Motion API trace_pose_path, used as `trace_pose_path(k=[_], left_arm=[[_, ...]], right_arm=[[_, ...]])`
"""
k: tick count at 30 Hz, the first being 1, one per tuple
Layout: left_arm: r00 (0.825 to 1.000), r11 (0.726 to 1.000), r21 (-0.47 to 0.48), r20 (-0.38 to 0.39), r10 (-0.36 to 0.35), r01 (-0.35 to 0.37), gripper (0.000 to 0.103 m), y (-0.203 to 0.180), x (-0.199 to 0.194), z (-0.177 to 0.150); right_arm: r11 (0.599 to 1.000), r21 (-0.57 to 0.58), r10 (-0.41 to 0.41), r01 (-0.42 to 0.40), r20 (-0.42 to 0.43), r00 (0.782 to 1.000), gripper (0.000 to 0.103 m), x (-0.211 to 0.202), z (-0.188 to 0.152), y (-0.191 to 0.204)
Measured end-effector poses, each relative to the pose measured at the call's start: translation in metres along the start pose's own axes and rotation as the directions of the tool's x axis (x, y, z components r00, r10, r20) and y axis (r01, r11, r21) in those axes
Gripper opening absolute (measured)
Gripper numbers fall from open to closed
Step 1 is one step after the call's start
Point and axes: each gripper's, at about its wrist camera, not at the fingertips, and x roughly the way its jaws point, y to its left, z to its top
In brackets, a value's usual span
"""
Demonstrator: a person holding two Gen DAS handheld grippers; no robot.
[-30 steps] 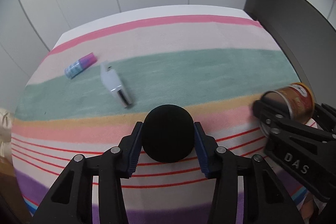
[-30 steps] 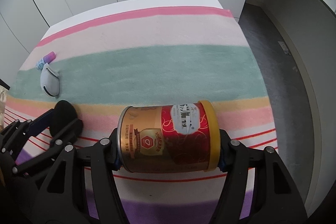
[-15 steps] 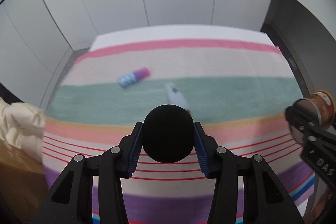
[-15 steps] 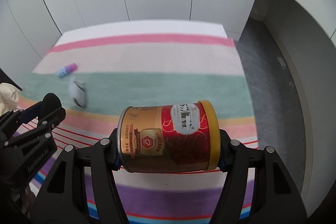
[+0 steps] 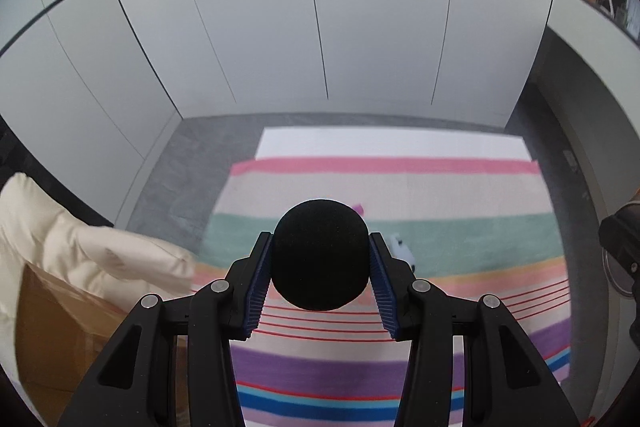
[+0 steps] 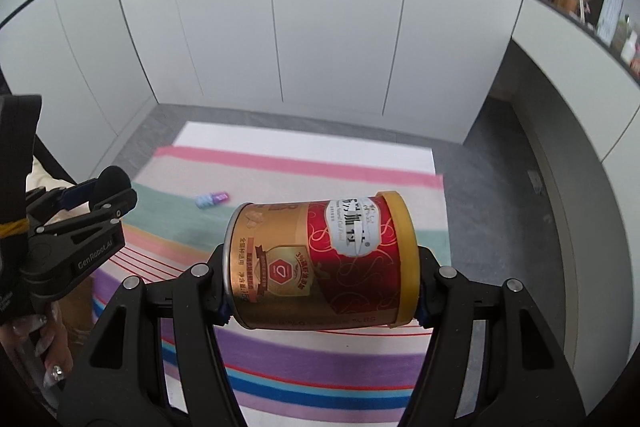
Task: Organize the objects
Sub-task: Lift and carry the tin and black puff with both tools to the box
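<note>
My left gripper (image 5: 320, 271) is shut on a black foam ball (image 5: 320, 259), held high above the striped cloth (image 5: 460, 195). My right gripper (image 6: 322, 279) is shut on a gold and red tin (image 6: 320, 263) with a yellow lid, lying sideways between the pads. In the right wrist view the left gripper (image 6: 102, 193) with the black ball (image 6: 114, 179) shows at the left. A small blue and purple bottle (image 6: 212, 199) lies on the green stripe. A white object (image 5: 400, 250) peeks out behind the ball in the left wrist view; a pink tip (image 5: 357, 207) shows just above the ball.
The striped cloth (image 6: 300, 163) covers a white table (image 6: 304, 137) far below, with grey floor (image 6: 500, 167) around it. A cream padded garment (image 5: 80, 251) lies over a cardboard box (image 5: 64, 339) at the left. White wall panels (image 5: 320, 7) stand behind. A hand (image 6: 48, 347) holds the left gripper.
Both grippers have risen well above the table with their loads still held. The table and the things on it look smaller and farther; floor, the cream garment and the box came into view.
</note>
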Motion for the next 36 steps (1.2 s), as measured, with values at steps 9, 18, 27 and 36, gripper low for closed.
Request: trace_pose_path(k=[9,18,27,36], left_arm=[[0.997,1.0,0.001,0.07,-0.025,0.025,0.047,0.014,-0.061,0.02],[0.996,0.998,0.009,0.066,-0.068,0.067,0.047,0.009,-0.082,0.01],[0.995,0.998,0.019,0.069,-0.067,0.066,0.047,0.018,-0.106,-0.008],[0.994,0.997,0.023,0.076,-0.077,0.076,0.047,0.04,-0.142,-0.05]], right_arm=[[1.0,-0.03,0.0,0.002,0.07,0.998,0.066,-0.055,0.028,0.014],[1.0,-0.022,-0.007,0.009,0.08,0.997,0.066,-0.075,0.027,0.014],[0.999,-0.029,-0.02,0.022,0.074,0.997,0.066,-0.094,0.013,0.014],[0.999,-0.044,-0.024,0.027,0.075,0.997,0.066,-0.13,-0.021,0.027]])
